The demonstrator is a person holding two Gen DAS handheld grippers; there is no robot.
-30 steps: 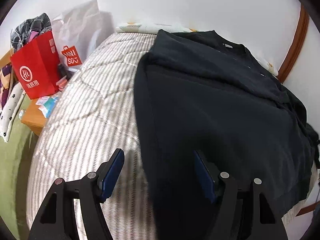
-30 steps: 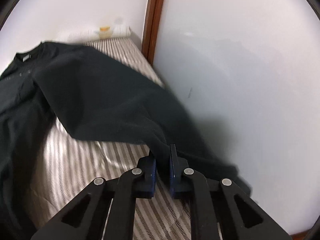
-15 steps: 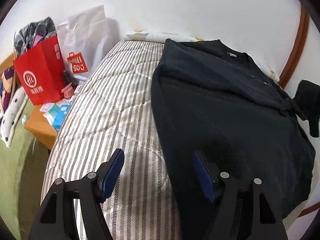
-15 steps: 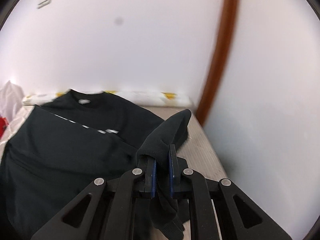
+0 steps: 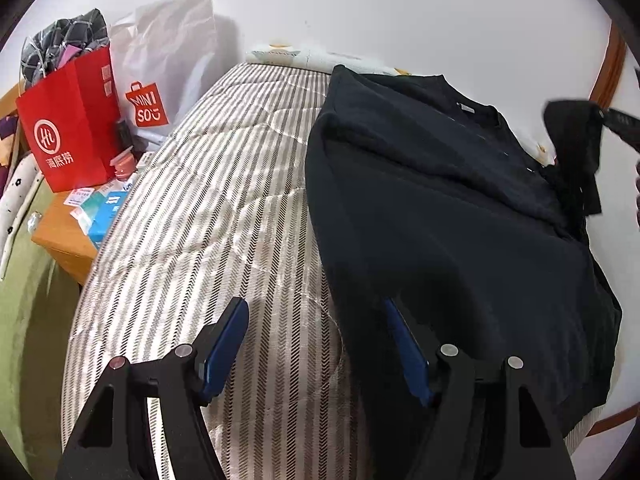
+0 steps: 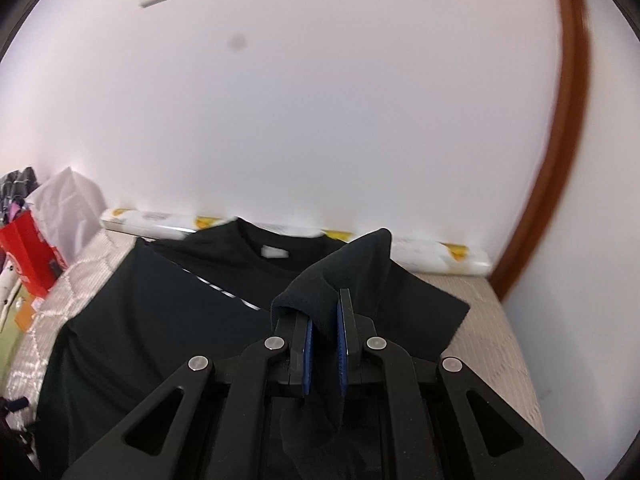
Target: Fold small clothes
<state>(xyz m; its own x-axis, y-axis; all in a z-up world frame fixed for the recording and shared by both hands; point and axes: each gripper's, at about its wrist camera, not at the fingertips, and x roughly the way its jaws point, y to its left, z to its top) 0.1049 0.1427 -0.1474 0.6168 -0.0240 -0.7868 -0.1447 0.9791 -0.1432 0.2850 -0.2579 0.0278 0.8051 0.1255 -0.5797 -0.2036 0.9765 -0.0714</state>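
A black sweatshirt lies spread on the striped mattress, its collar toward the far wall and its body covering the right half of the bed, with the left side already turned in along a straight edge. The right gripper is clenched on the sweatshirt's right sleeve cuff, the dark fabric pinched between the blue pads and draping over them. A second ago that sleeve trailed low along the right edge of the mattress by the wall; since then the gripper has swung it up and inward, so the cuff now hangs above the chest of the garment, just short of the collar label. In the left wrist view the lifted sleeve shows at the far right, raised off the bed. The left gripper is released, jaws standing wide and empty over the near left edge of the sweatshirt; it has barely shifted. The sleeve fold looks to be midway: the cuff probably needs laying across the body and letting go before the garment can be folded lengthwise. At the left beside the bed stand a red paper bag and a white Miniso bag.
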